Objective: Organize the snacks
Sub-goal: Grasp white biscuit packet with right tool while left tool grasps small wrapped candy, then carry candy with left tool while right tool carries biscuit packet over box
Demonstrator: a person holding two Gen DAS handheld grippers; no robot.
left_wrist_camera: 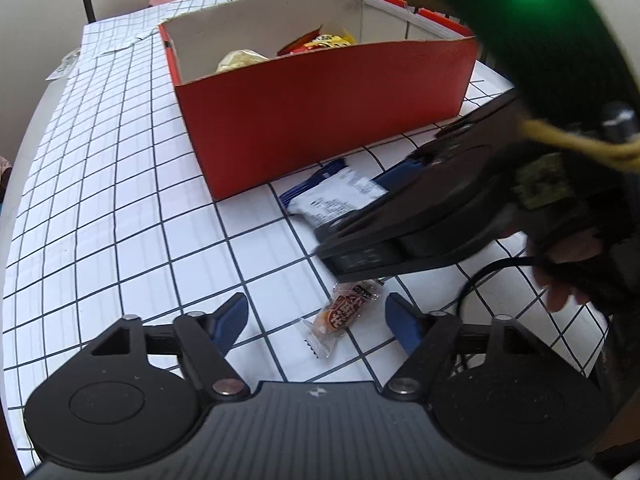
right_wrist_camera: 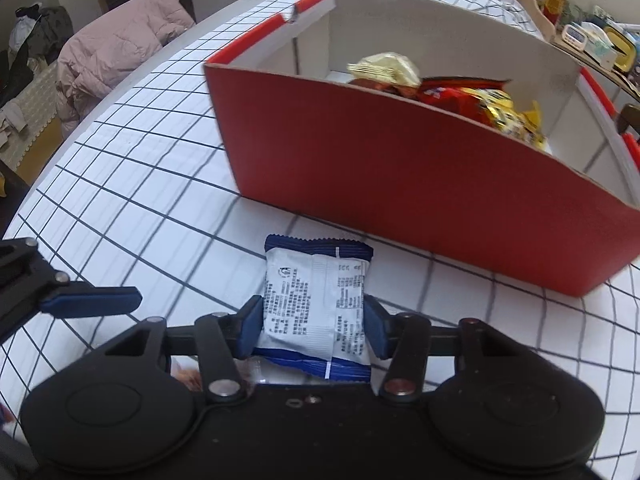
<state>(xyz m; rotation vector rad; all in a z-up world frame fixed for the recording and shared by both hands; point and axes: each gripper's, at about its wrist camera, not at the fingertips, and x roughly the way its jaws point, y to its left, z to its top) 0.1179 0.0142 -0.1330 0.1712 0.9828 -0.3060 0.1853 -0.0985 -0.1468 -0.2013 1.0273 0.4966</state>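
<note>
A red cardboard box (left_wrist_camera: 320,120) (right_wrist_camera: 400,180) stands on the white grid tablecloth, with yellow and red snack bags (left_wrist_camera: 324,42) (right_wrist_camera: 480,100) inside. In front of it lies a blue-and-white snack packet (right_wrist_camera: 316,304) (left_wrist_camera: 332,196). My right gripper (right_wrist_camera: 314,328) (left_wrist_camera: 332,244) is shut on it, one pad against each side. A small clear-wrapped candy with a red label (left_wrist_camera: 340,316) lies on the cloth between the fingers of my left gripper (left_wrist_camera: 316,316). That gripper is open and its pads do not touch the candy. One left finger (right_wrist_camera: 92,300) shows at the left of the right wrist view.
A person's hand (left_wrist_camera: 560,264) and a black cable (left_wrist_camera: 480,276) are at the right. A pink padded jacket (right_wrist_camera: 112,48) hangs over a chair beyond the table's left edge. A shelf of small items (right_wrist_camera: 580,32) stands behind the box.
</note>
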